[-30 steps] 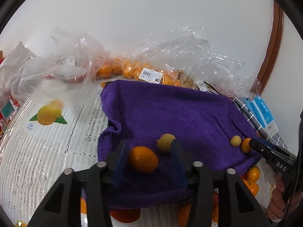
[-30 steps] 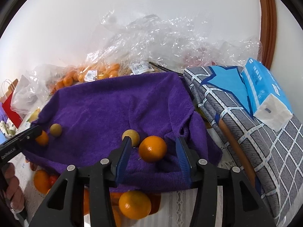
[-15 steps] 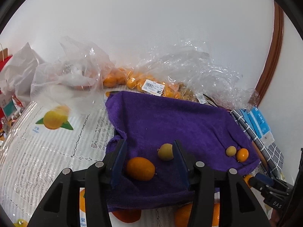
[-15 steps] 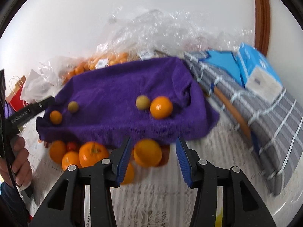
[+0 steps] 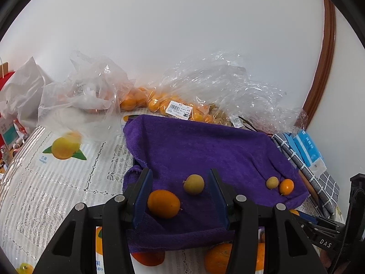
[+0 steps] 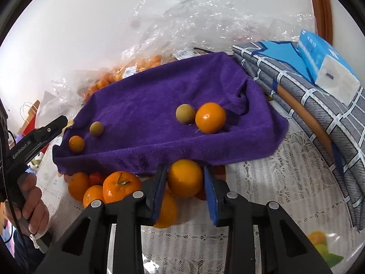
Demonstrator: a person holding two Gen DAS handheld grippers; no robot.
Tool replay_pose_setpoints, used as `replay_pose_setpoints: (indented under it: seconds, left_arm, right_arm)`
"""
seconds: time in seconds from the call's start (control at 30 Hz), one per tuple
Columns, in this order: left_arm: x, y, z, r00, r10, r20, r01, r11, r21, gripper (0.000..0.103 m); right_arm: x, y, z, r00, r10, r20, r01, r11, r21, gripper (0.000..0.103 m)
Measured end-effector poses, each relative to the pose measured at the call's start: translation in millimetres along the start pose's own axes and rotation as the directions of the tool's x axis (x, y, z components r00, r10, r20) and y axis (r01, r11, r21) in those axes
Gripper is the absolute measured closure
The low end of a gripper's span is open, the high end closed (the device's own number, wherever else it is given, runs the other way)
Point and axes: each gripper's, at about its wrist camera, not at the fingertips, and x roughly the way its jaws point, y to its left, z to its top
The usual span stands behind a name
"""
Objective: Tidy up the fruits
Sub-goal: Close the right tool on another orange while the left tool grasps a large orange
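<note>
A plain white wall stood behind the table (image 6: pixel 262 178), which was covered in a white lace-patterned cloth and crowded along the back with crinkled clear plastic bags (image 5: pixel 219 86) of small oranges.

In the second just gone, the right gripper (image 6: pixel 185 188) had pulled back off the purple towel (image 6: pixel 159 105), leaving the orange (image 6: pixel 210 117) it had been framing up there beside a dull yellow-green fruit (image 6: pixel 185 113), the two touching. It had dropped to the pile in front of the towel's near edge, and its blue pads now sat close on either side of a large orange (image 6: pixel 185 178); I could not tell whether they had actually pinched it or only bracketed it. I took that as one fruit delivered and the next being fetched.

The left gripper (image 5: pixel 179 196) had drifted back a little, gaping wide over its own pair on the towel: an oval orange fruit (image 5: pixel 163 203) and a yellow-green round one (image 5: pixel 194 184), neither gripped. Farther right lay another small pair (image 5: pixel 280 184).

The towel looked plush and rumpled, sagging over something beneath it, soft enough to stop smooth, waxy round fruit from rolling. More oranges, one with a stem and green calyx (image 6: pixel 121 186), were heaped on the lace. A quilted grey checked mat (image 6: pixel 319 105) and a blue tissue pack (image 6: pixel 324 61) sat to the right.
</note>
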Motion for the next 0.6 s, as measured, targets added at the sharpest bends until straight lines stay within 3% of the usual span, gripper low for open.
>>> replay_pose_setpoints:
  seconds: [0.13, 0.33, 0.6]
  left_arm:
    - [-2.1, -1.8, -2.9, 1.0, 0.007, 0.007, -0.007, 1.0, 0.012, 0.055]
    - [-7.0, -2.3, -5.1, 1.0, 0.013, 0.013, -0.013, 1.0, 0.014, 0.055]
    - [-35.7, -6.9, -12.1, 1.0, 0.003, 0.021, -0.004, 0.999, 0.047, 0.055]
  right_arm:
    - [-13.3, -5.7, -3.0, 0.999, -0.031, 0.027, 0.03, 0.999, 0.018, 0.07]
    - [-50.7, -12.1, -17.4, 0.982, -0.164, 0.093, 0.167, 0.986, -0.019, 0.07]
    - [-47.7, -26.1, -43.9, 0.991, -0.134, 0.02, 0.134, 0.991, 0.01, 0.07]
